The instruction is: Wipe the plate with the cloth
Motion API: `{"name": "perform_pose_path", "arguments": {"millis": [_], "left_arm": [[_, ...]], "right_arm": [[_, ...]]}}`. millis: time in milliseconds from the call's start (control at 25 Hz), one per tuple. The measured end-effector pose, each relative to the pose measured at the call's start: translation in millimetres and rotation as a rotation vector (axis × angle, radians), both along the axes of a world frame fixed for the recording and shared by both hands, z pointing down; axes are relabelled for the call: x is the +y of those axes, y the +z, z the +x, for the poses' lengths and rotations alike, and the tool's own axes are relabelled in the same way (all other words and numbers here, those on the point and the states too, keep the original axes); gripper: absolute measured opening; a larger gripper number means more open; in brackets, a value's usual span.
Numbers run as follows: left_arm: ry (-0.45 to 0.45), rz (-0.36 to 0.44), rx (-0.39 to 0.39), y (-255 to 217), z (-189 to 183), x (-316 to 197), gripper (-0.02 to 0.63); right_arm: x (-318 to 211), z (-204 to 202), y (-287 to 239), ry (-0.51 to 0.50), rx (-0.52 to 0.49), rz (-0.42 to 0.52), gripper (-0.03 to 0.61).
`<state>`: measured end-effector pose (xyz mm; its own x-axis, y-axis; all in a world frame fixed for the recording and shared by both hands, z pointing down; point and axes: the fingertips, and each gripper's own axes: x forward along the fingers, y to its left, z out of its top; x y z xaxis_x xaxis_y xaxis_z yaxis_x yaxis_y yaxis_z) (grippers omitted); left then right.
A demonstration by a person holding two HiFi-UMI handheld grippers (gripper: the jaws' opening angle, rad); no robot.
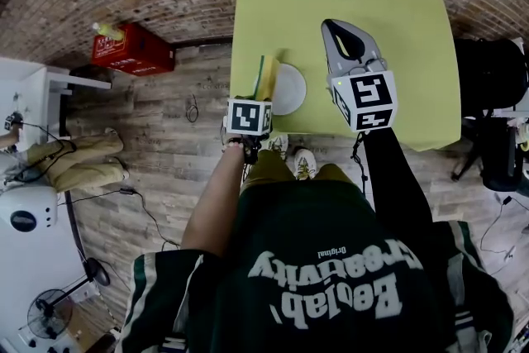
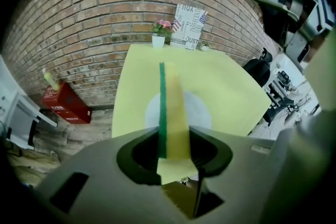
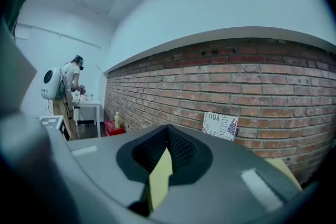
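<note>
1. Nearest the head camera is the person's green shirt. Beyond it, the left gripper is clamped on the yellow cloth, which has a green edge. The cloth stands on edge over the left part of the white plate. That plate sits at the near left of the yellow-green table. The right gripper hangs to the plate's right, above the table and apart from both.
2. Seen from the left gripper, the jaws pinch the near end of the cloth. The cloth runs away across the plate; whether it touches the plate cannot be told. A flower pot and a printed sign stand at the table's far edge.
3. Seen from the right gripper, the jaws meet with nothing gripped and are aimed at the brick wall. A yellow sliver low in the slit is probably the table.
4. Judging progress: the cloth is in the grip and at the plate, but no wiped area shows. The wiping strokes seem wholly or mostly left to do.
</note>
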<state>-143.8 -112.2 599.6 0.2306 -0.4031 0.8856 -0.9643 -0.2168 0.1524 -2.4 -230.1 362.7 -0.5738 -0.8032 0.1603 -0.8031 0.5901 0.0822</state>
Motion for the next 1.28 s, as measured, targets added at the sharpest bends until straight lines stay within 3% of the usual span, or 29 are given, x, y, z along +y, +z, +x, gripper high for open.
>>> {"name": "perform_pose_path", "arguments": {"millis": [240,360,480,1000,1280], "left_arm": [[0.155,-0.003,0.019,-1.0,54.9,6.1,0.135],[0.197,-0.029,0.025,9.9,75.6,13.6,0.137],[0.221,-0.004,0.045,15.9,89.4,9.0,0.137],[0.064,-0.021,-0.019,13.1,28.5,4.2,0.135],[-0.007,-0.01,-0.109,12.2,-17.9,6.4,0.135]], "right_arm": [[-1.5,14.1,1.6,0.027,0.003,-0.002,0.012],[-2.5,20.0,1.5,0.036,0.006,-0.004,0.012],[-3.0,22.0,0.9,0.036,0.012,-0.005,0.012],[-2.2,25.0,-0.5,0.029,0.007,0.002,0.012],[2.5,18.3,-2.0,0.018,0.003,0.007,0.012]]}}
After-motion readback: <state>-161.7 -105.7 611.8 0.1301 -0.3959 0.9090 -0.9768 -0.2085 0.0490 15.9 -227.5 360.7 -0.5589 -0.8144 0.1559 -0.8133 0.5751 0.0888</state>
